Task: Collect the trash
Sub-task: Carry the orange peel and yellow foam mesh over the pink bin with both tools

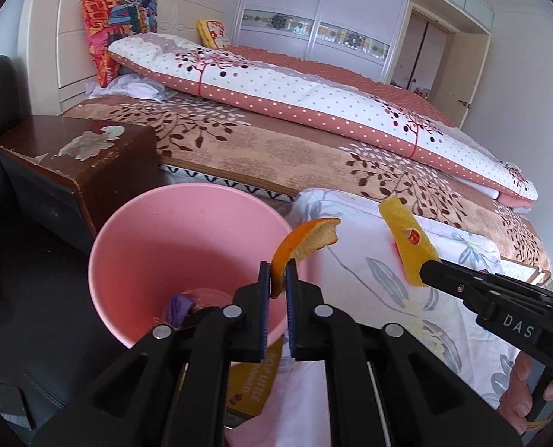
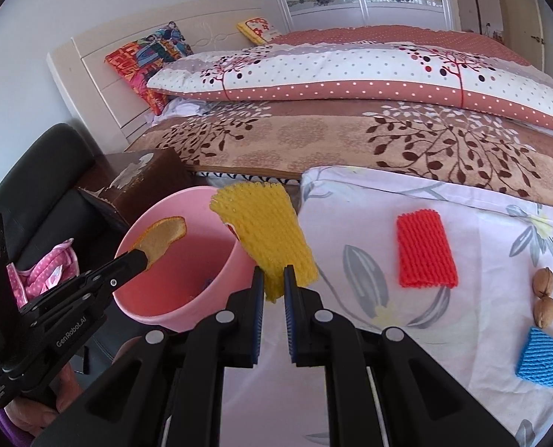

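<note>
Left wrist view is showing the left hand-held gripper (image 1: 278,273) clamping a curved piece of orange peel (image 1: 300,246) between its blue-padded fingers, the peel sticking up and leaning to the right, over the near right rim of a pink bin (image 1: 134,238). Some purple and dark scraps (image 1: 187,307) are lying at the bottom of that bin. To the right, the right hand-held gripper (image 1: 423,270) is pinching a yellow foam net sleeve (image 1: 406,240) by its lower end, holding it up over a floral sheet (image 1: 369,272), just beside the bin. A person's fingers (image 1: 518,391) are wrapping around that tool's handle at the lower right. Right wrist view is showing the same sleeve (image 2: 269,238) gripped at its bottom edge and fanning upward, its top overlapping the bin's right rim (image 2: 235,257). On the sheet to the right, well apart from the bin, a red foam net sleeve (image 2: 425,249), two walnuts (image 2: 543,300) touching each other, and a blue foam net sleeve (image 2: 541,357) are lying flat. A brown wooden box (image 1: 79,156) is standing behind the bin, against a black leather seat (image 1: 12,260), and a bed (image 1: 276,141) with a leaf-patterned blanket and a folded dotted quilt (image 1: 313,85) is filling the background.
</note>
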The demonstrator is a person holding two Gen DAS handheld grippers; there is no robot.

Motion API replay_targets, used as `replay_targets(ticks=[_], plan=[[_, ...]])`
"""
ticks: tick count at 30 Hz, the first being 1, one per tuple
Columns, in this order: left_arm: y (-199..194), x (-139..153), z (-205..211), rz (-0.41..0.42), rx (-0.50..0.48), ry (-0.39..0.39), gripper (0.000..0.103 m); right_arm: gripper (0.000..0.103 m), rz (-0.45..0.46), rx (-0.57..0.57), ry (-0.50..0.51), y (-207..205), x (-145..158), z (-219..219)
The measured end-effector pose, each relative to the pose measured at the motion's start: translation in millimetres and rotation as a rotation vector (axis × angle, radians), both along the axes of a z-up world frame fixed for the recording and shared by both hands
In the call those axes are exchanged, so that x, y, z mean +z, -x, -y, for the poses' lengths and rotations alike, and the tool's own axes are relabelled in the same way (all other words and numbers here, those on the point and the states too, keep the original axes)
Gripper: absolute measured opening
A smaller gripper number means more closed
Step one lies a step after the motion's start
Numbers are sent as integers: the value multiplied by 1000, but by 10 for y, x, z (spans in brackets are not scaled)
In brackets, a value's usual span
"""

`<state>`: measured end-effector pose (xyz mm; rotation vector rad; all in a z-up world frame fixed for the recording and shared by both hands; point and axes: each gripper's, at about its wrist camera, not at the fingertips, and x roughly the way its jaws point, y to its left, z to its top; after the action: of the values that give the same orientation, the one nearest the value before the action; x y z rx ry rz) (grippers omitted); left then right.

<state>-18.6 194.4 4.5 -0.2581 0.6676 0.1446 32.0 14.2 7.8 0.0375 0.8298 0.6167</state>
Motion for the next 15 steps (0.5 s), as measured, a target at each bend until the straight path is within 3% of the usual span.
replay_targets(ticks=[15], plan=[[34,-339,-555,-84,149,3,7,10,-13,147,45,-16,-38,-781]])
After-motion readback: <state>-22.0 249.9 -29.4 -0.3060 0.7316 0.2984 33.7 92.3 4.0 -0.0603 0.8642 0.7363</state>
